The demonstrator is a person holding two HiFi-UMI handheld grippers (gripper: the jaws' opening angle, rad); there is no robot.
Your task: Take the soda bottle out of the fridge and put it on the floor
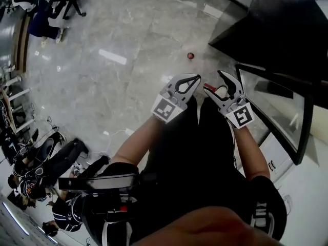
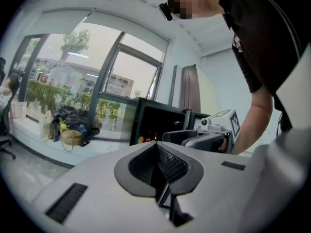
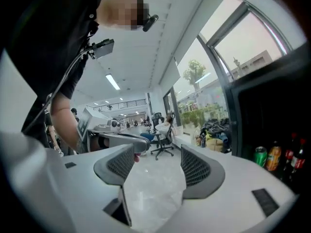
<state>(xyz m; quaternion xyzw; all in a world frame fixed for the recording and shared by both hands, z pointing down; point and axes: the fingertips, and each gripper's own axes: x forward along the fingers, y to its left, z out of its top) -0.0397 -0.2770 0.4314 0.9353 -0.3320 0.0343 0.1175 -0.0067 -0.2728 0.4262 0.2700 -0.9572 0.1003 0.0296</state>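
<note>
In the right gripper view, the black fridge (image 3: pixel 272 110) stands open at the right, with a green can (image 3: pixel 261 156), an orange bottle (image 3: pixel 274 158) and red-capped bottles (image 3: pixel 294 158) on its shelf. Which one is the soda bottle I cannot tell. My right gripper (image 3: pixel 158 161) is open over bare floor with nothing between its pads. Also empty, my left gripper (image 2: pixel 156 147) is shut and faces the fridge (image 2: pixel 158 123) from a distance. In the head view both grippers, left (image 1: pixel 195 79) and right (image 1: pixel 214 82), hover side by side just left of the fridge's glass door (image 1: pixel 274 109).
A small dark red round thing (image 1: pixel 190 56) lies on the marble floor ahead of the grippers. Office chairs (image 1: pixel 64 4) stand at the far left. People with gear (image 1: pixel 46 173) are at the lower left. Bags (image 2: pixel 73 125) sit by the window.
</note>
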